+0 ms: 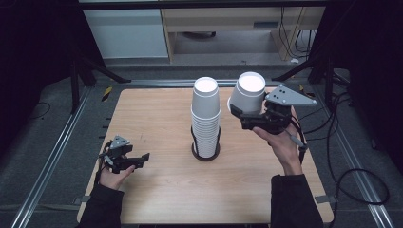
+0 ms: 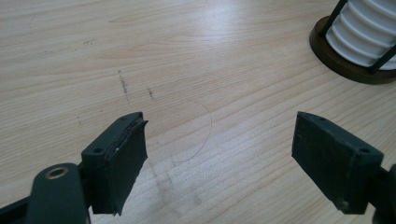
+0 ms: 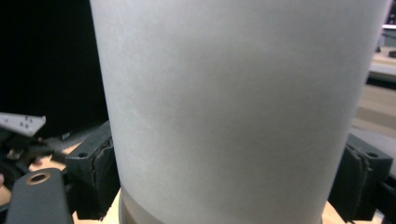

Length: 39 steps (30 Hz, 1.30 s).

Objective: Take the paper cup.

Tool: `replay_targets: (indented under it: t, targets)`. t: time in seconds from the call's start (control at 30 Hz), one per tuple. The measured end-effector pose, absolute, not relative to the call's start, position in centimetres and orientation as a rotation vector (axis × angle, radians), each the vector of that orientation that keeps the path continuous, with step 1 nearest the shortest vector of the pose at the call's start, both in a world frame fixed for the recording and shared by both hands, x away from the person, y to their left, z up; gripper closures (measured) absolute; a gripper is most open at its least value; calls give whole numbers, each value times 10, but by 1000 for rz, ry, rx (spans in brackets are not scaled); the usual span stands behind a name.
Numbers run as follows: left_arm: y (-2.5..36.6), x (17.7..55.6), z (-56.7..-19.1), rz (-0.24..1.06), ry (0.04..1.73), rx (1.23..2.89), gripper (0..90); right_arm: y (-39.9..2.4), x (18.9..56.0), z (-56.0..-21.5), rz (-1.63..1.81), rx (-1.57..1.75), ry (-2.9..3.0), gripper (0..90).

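The right claw [image 1: 237, 111] is raised above the tabletop [image 1: 161, 185], to the right of the centre, and it is clamped on a single white paper cup [image 1: 248, 92]. The right hand [image 1: 280, 142] comes up from the lower right with the forearm in a dark sleeve, the wrist bent so that the claw points left and slightly away from the person; the grey three-cornered plate [image 1: 290, 96] on top of it faces upward. The cup stands nearly upright in the grip, its open mouth up and leaning a little to the left, and it hangs clear of the wood, just beside the top of the cup stack [image 1: 206, 118] but apart from it. In the right gripper view the cup's wall [image 3: 233, 107] rises between the two black jaws, one pressed against each side.

The stack is a tall column of nested white cups standing in a dark round holder [image 1: 206, 153] near the middle of the tabletop.

The left claw [image 1: 140, 159] sits low over the near left part of the tabletop, well apart from the stack. The left hand [image 1: 114, 175] cradles it from below, palm up, with the claw aimed to the right. In the left gripper view its jaws stand wide apart over bare wood with nothing between them, and the holder's base [image 2: 345, 60] shows at the upper right.
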<state>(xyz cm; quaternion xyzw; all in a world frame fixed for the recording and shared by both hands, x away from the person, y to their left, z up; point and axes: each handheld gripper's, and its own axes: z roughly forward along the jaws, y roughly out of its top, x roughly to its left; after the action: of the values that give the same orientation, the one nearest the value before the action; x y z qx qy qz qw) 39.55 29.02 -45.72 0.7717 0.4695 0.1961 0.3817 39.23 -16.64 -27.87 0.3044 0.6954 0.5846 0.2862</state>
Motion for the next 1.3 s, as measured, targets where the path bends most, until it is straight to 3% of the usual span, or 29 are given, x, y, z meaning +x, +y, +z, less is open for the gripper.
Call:
replay_targets:
  t: [0.73,1.3]
  targets:
    - [282,393,-455,478,1154,1995,187,-193,375,-359,1444,894,2023,133]
    - [268,389,-450,434,1068,2038,191,-185,370,-390,1374,824,2192,133]
